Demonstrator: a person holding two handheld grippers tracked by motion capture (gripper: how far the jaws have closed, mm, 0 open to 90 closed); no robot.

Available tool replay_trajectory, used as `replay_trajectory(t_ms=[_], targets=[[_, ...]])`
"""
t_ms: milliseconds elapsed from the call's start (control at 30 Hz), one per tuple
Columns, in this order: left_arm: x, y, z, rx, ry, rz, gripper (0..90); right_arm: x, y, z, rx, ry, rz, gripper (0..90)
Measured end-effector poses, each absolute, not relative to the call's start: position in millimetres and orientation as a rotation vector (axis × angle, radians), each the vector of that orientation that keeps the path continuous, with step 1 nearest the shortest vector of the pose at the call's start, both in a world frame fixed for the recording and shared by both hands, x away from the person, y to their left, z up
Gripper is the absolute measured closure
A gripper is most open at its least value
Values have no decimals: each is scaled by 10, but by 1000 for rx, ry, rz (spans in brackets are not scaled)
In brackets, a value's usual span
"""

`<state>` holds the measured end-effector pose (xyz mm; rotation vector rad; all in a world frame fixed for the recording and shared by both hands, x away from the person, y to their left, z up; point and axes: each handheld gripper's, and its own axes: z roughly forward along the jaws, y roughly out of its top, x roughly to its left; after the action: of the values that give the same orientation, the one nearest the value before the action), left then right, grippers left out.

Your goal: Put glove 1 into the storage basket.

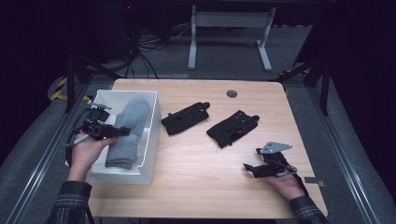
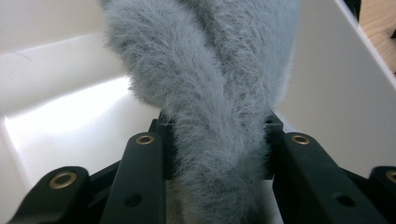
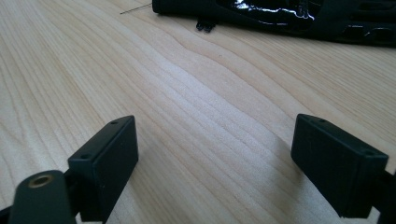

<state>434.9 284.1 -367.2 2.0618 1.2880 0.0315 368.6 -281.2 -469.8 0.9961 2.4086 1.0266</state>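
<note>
High view first, far left: the left gripper (image 1: 122,131) sits inside the white bin (image 1: 152,135) at the table's left edge, jaws pointing right and clamped on 1 of the grey fuzzy gloves (image 1: 128,133). The gloves lie lengthwise in the bin, cuffs toward the person, rounded ends toward the far wall. The left hand (image 1: 84,151) comes up from the bottom edge in a plaid sleeve, palm up under the tool, angled in toward the bin.

The left gripper view backs this up: the 2 black jaws press into the grey fleece (image 2: 219,140) from both sides, the fabric bunched between them, and the bin's white floor and walls (image 2: 322,93) sit close around.

Moving right on the wooden table (image 1: 196,186), 2 black gloves lie flat just past the bin: the nearer black glove (image 1: 185,117) beside the bin wall, the other black glove (image 1: 232,128) further right, the 2 of them apart.

Far right, the right gripper (image 1: 247,168) rests low near the table's front right corner, well apart from the bin. The right hand (image 1: 286,184) holds it from below, jaws aimed left. In the right gripper view its jaws stand wide apart with nothing between them, just bare wood grain (image 3: 205,121), and a black glove (image 3: 280,14) lies across the top edge ahead of them.
</note>
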Motion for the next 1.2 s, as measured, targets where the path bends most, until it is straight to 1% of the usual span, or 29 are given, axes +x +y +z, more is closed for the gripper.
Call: replay_trajectory(t_ms=[200, 467, 600, 700, 733, 767, 833, 900, 1033, 1100, 1200], targets=[[4444, 2857, -3825, 2080, 1328, 25, 649, 3687, -2812, -4699, 997, 2407, 1025, 154], [4578, 2856, -4063, 2102, 1367, -23, 641, 3687, -2812, -4698, 998, 2407, 1025, 154], [4601, 2850, -4170, 2131, 1389, -4, 619, 3687, -2811, -4699, 997, 2407, 1025, 154], [4607, 2865, -4196, 2130, 1395, 13, 559, 3687, -2811, -4698, 998, 2407, 1025, 154], [4605, 2867, -4200, 2123, 1404, 17, 559, 3687, -2811, -4699, 997, 2407, 1025, 154], [4602, 2877, -4187, 2116, 1407, 27, 478, 3687, -2811, -4699, 997, 2407, 1025, 154], [4596, 2871, -4166, 2104, 1396, 38, 424, 3687, -2811, -4699, 997, 2407, 1025, 154], [4578, 2838, -4121, 2091, 1402, 98, 338, 3687, -2811, -4698, 998, 2407, 1025, 154], [4554, 2832, -4009, 2053, 1412, 159, 256, 3687, -2811, -4699, 998, 2407, 1025, 154], [4535, 2815, -3925, 2040, 1406, 203, 234, 3687, -2811, -4699, 997, 2407, 1025, 154], [4514, 2783, -3777, 2019, 1393, 237, 205, 3687, -2811, -4699, 998, 2407, 1025, 154]])
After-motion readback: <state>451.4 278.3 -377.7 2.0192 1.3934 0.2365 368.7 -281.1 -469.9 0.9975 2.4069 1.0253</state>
